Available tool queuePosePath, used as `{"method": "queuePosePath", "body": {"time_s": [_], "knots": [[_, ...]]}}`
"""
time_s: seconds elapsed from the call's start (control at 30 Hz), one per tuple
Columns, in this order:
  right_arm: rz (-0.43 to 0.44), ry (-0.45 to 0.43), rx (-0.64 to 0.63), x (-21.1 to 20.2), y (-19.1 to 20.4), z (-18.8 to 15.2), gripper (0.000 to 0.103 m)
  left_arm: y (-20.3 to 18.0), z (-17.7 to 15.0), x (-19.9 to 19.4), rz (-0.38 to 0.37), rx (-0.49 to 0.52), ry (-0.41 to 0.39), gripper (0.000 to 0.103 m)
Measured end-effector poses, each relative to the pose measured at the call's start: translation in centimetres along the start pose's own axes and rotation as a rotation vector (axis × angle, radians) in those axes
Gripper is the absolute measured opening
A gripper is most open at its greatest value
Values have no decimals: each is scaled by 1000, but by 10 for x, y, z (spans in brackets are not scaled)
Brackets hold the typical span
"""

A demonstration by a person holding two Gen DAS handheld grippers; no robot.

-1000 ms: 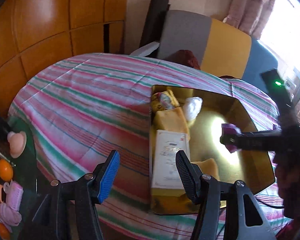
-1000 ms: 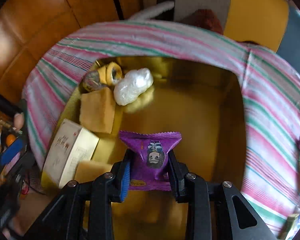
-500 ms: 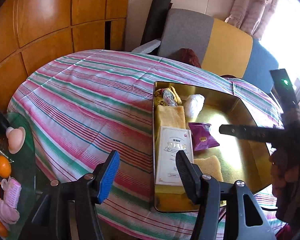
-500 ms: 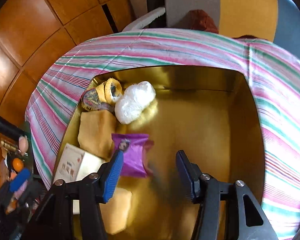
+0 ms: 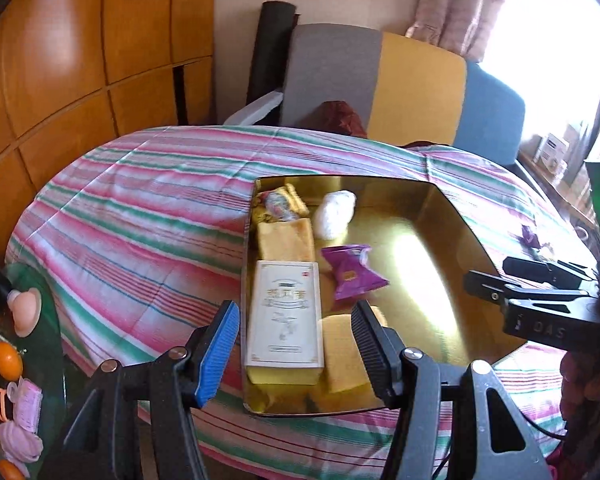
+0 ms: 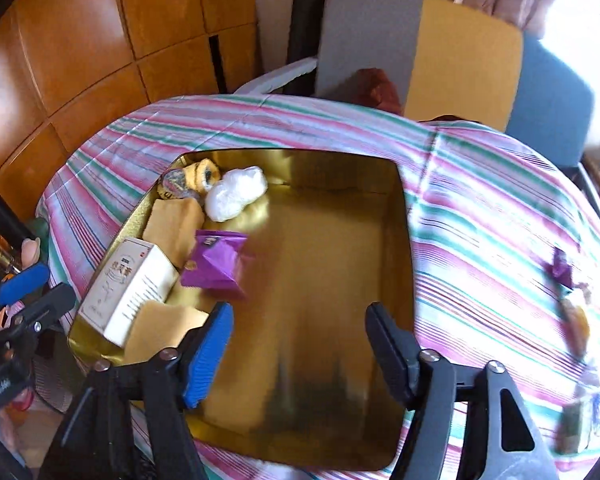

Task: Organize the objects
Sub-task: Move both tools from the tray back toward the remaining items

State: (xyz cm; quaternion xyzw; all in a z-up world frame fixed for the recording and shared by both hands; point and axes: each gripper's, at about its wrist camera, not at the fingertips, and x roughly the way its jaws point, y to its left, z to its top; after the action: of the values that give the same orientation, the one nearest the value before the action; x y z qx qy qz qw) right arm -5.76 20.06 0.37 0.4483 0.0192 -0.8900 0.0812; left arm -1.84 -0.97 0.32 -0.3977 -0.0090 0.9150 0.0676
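A gold tray (image 5: pixel 440 216) (image 6: pixel 400 240) lies on the striped tablecloth. In it rest a purple snack packet (image 5: pixel 350 272) (image 6: pixel 216 264), a white box (image 5: pixel 286 312) (image 6: pixel 130 284), yellow sponges (image 5: pixel 286 238) (image 6: pixel 176 222), a white plastic wad (image 5: pixel 334 212) (image 6: pixel 236 194) and a wrapped sweet (image 5: pixel 278 200). My right gripper (image 6: pixel 300 350) hangs above the tray floor; its jaws are opening with nothing between them, and the packet lies ahead to the left. My left gripper (image 5: pixel 296 348) stands open over the tray's near left edge, above the white box. The right gripper (image 5: pixel 532 284) also shows at the right of the left wrist view.
More wrapped snacks (image 6: pixel 564 272) lie on the cloth right of the tray. A low side table (image 5: pixel 16 344) at the left holds oranges, pink hair rollers and a comb. A grey, yellow and blue sofa (image 5: pixel 400 80) stands behind the table; wooden panels line the left wall.
My right gripper let go of the purple packet, which now lies in the tray by the white box. The gripper opened and drew back up and to the right. The left gripper pulled back a little.
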Motion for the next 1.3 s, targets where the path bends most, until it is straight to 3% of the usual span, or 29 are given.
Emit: {"method": "queuePosePath", "body": {"time_s": [0.23, 0.47, 0.67, 0.87, 1.07, 1.2, 1.3], "knots": [[-37, -7, 94, -26, -50, -30, 78, -27, 0, -2, -32, 62, 3, 59], [-160, 21, 250, -46, -132, -62, 80, -56, 0, 1, -70, 127, 11, 59], [-267, 10, 460, -80, -219, -90, 80, -78, 0, 2, -123, 168, 17, 59], [-361, -20, 781, -122, -318, -123, 86, -95, -1, 6, -155, 195, 33, 59], [-308, 64, 978, -103, -371, -152, 86, -107, 0, 8, -175, 217, 43, 59], [-422, 49, 1036, -97, -385, -160, 85, -115, 2, 10, -187, 236, 45, 59], [-372, 90, 1075, -80, -403, -163, 85, -123, 2, 8, -201, 250, 44, 59]]}}
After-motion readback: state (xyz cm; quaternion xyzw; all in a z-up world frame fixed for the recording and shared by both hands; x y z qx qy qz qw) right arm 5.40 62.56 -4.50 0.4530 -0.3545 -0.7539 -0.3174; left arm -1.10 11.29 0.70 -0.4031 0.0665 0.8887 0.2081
